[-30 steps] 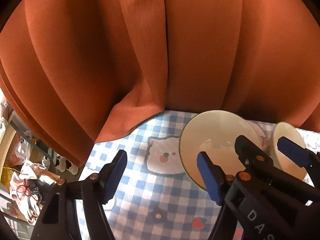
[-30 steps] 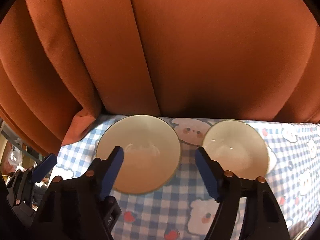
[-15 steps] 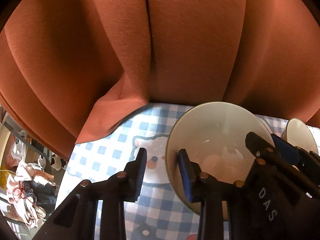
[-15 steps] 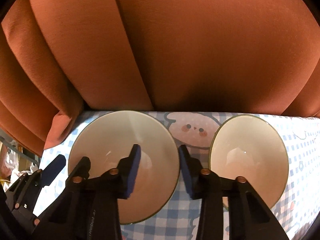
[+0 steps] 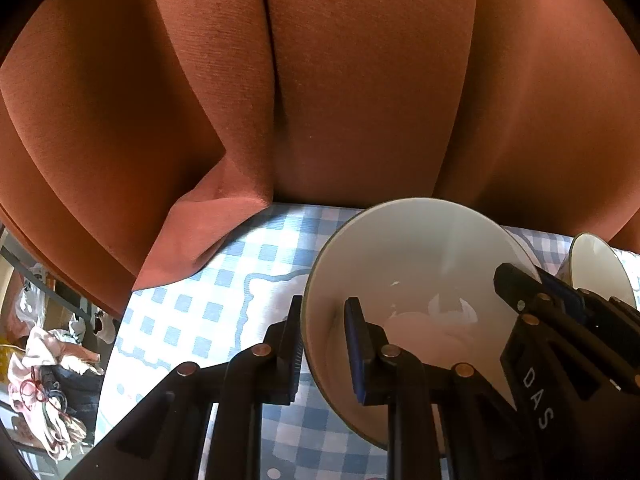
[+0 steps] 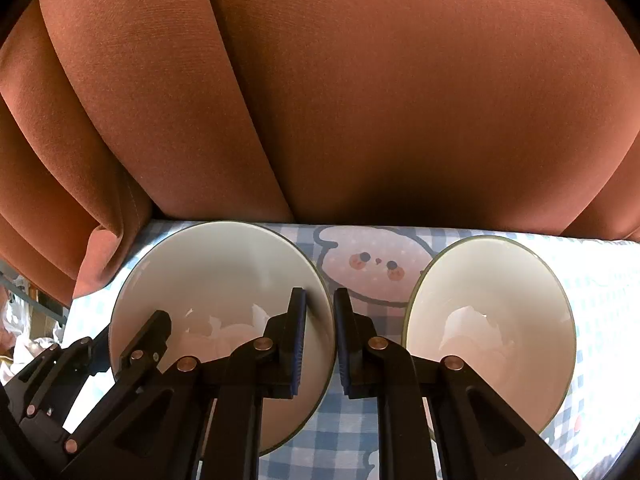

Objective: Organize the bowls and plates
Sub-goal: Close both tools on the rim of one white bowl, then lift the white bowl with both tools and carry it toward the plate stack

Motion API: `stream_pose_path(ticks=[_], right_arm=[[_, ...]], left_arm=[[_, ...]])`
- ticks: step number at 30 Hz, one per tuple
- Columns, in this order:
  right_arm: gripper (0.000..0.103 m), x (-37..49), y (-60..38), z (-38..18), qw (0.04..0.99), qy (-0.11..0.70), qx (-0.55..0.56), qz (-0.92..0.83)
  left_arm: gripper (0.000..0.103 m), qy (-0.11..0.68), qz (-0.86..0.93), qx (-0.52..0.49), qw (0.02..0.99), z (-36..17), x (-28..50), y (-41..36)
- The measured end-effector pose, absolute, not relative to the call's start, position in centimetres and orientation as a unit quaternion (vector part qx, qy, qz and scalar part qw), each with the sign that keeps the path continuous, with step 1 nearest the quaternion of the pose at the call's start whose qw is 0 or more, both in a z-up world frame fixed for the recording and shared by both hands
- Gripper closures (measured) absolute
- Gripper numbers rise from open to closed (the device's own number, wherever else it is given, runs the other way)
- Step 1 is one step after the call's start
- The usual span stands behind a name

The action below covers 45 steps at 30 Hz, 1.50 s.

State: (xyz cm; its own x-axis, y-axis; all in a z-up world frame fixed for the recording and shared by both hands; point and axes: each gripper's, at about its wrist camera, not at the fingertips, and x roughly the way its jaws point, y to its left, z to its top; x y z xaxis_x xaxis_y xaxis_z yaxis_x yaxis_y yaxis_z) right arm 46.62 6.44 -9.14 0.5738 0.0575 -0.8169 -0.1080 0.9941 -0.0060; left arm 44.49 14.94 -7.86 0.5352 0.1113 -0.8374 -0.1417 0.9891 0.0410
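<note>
Two pale bowls stand side by side on a blue checked tablecloth [image 6: 360, 440]. The left bowl [image 5: 420, 272] [image 6: 224, 280] is held from both sides. My left gripper [image 5: 324, 320] is shut on its left rim, one pad outside the wall and one inside. My right gripper [image 6: 320, 312] is shut on its right rim in the same way. Each gripper shows in the other's view: the right gripper [image 5: 540, 284] on the far rim, the left gripper [image 6: 120, 336] low at the left. The right bowl [image 6: 492, 312] [image 5: 600, 268] stands untouched beside the right gripper.
An orange curtain [image 5: 320, 80] hangs right behind the bowls and drapes onto the table's back left corner. The table's left edge [image 5: 112, 340] drops to a floor with a pile of cloth and clutter [image 5: 48, 380].
Both grippers came down and forward onto the left bowl. Their jaws went from wide open to shut on its opposite rims. The bowls now fill more of both views.
</note>
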Motion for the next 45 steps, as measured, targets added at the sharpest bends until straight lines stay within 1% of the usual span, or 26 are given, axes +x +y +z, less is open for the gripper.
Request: stream_pose_path(ticks=[10,17,29,38,45], right_arm=[[0.086,45.4,5.9,-8.8,0.88,0.471,-0.016,0.055],[0.086,42.2,5.2,-7.3,0.882,0.469,-0.014,0.044],[0.086,33.4,3.5,-2.9,0.889,0.458,0.002,0.013],[0.086,25.9,1.8,-0.9,0.889,0.456,0.017,-0.021],[0.086,21.6,0.0,1.5,0.896,0.44,0.034,-0.046]], left_arm=[[0.086,0.478,0.078,-0.008,0.875,-7.2,42.7,14.9],[0.086,0.475,0.065,-0.014,0.877,-5.9,39.5,14.3],[0.086,0.467,0.032,-0.001,0.884,-2.0,32.4,12.8],[0.086,0.468,-0.004,0.019,0.883,0.1,26.8,11.1],[0.086,0.451,-0.031,0.031,0.891,2.4,23.2,9.7]])
